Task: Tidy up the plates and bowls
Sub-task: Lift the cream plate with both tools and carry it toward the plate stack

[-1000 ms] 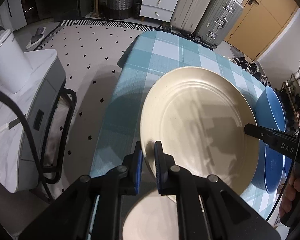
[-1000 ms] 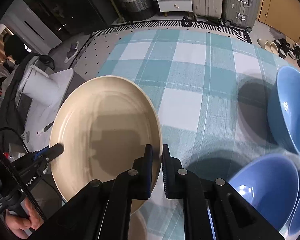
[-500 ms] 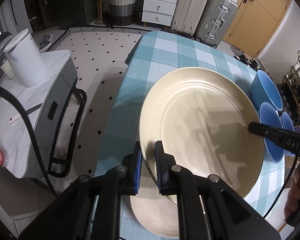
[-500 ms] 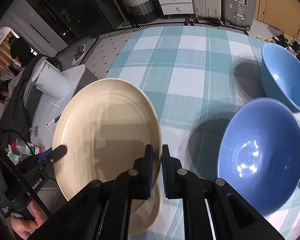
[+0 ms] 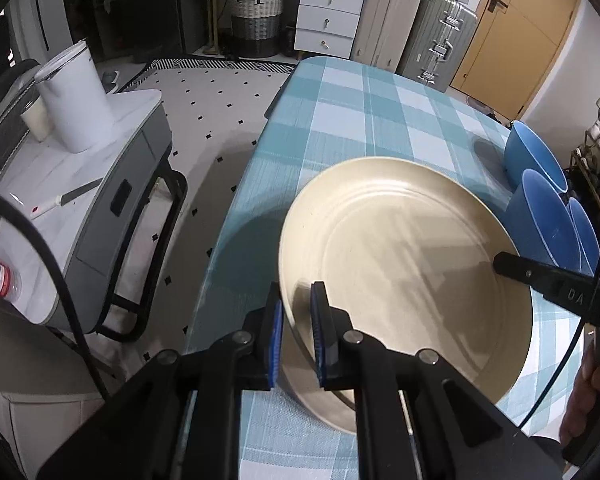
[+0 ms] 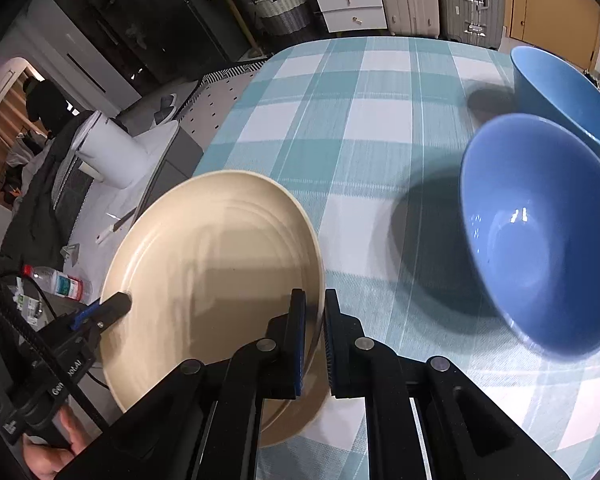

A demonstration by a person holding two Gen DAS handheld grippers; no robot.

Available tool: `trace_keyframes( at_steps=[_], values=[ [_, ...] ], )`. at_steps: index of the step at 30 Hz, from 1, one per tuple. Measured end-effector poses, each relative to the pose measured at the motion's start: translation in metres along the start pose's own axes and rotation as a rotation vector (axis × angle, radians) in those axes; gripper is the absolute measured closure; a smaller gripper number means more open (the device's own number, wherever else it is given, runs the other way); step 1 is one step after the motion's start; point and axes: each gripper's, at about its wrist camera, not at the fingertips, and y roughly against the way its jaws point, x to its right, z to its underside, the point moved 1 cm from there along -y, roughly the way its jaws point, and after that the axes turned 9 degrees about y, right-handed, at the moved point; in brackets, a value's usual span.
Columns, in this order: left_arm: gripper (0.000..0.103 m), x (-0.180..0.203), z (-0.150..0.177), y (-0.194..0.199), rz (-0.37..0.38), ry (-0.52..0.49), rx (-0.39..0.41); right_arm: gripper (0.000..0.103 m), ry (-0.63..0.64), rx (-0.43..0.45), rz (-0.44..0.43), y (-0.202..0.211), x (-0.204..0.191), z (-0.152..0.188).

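Observation:
A large cream plate is held low over the checked table, tilted. My left gripper is shut on its near-left rim. My right gripper is shut on the opposite rim of the same plate. A second cream plate lies on the table right beneath it, mostly hidden; its edge also shows in the right wrist view. Three blue bowls stand at the table's right side. Two of them show in the right wrist view.
The table with the blue checked cloth has its left edge close to the plates. A grey side cart with a white kettle stands left of the table. Suitcases and drawers stand at the back.
Both grippers have lowered the held plate toward the plate lying on the table. The plate beneath is now almost fully covered. The bowls have not moved.

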Motion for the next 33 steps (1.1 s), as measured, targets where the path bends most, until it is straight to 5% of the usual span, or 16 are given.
trace_keyframes(
  at_steps=[15, 33],
  values=[
    [0.092, -0.002, 0.025, -0.013, -0.037, -0.015, 0.010, 0.094, 0.061, 0.050, 0.023, -0.013, -0.003, 0.023],
    [0.090, -0.002, 0.042, -0.029, -0.074, -0.038, -0.006, 0.091, 0.328, 0.074, 0.243, -0.020, -0.035, 0.040]
  ],
)
